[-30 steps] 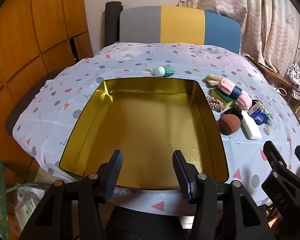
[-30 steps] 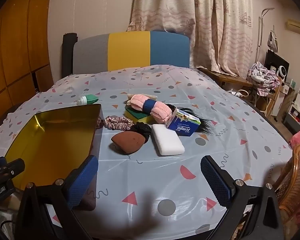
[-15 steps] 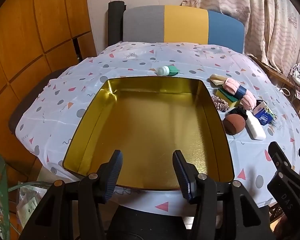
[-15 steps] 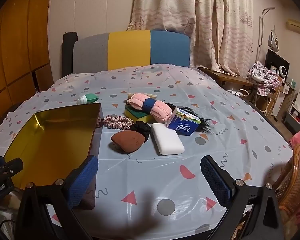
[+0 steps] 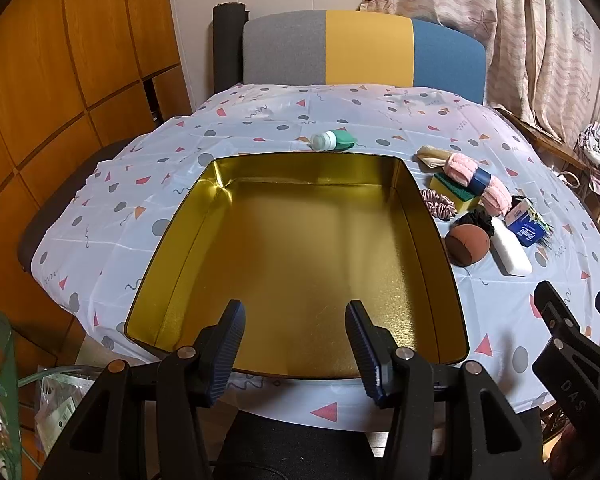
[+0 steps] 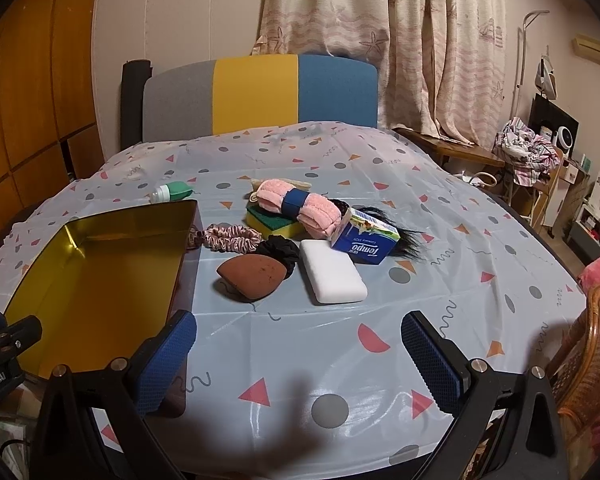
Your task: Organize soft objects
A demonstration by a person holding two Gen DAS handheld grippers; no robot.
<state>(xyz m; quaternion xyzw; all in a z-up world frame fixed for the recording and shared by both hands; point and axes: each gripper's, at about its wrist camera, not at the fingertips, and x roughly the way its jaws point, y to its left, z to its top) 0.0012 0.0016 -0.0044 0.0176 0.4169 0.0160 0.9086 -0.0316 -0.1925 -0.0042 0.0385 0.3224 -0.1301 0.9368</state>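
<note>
A gold tin tray (image 5: 424,220) (image 6: 60,248) lies empty on the patterned tablecloth. To its right lie a brown sponge (image 6: 250,276) (image 5: 467,245), a white sponge (image 6: 332,276) (image 5: 510,252), a black scrunchie (image 6: 278,249), a pink scrunchie (image 6: 230,236), a pink rolled towel with blue band (image 6: 296,206) on a yellow-green sponge (image 6: 272,222), and a blue tissue pack (image 6: 366,236). My left gripper (image 5: 296,354) is open and empty over the tray's near edge. My right gripper (image 6: 298,364) is open and empty, short of the sponges.
A small green and white bottle (image 5: 332,141) (image 6: 172,192) lies just beyond the tray. A grey, yellow and blue chair back (image 6: 260,96) stands at the table's far side. A wicker chair (image 6: 596,344) is at the right. Wooden cabinets (image 5: 60,80) line the left.
The left gripper has drawn back and lifted slightly, so more of the tray shows. The right gripper has barely moved. Both stay open.
</note>
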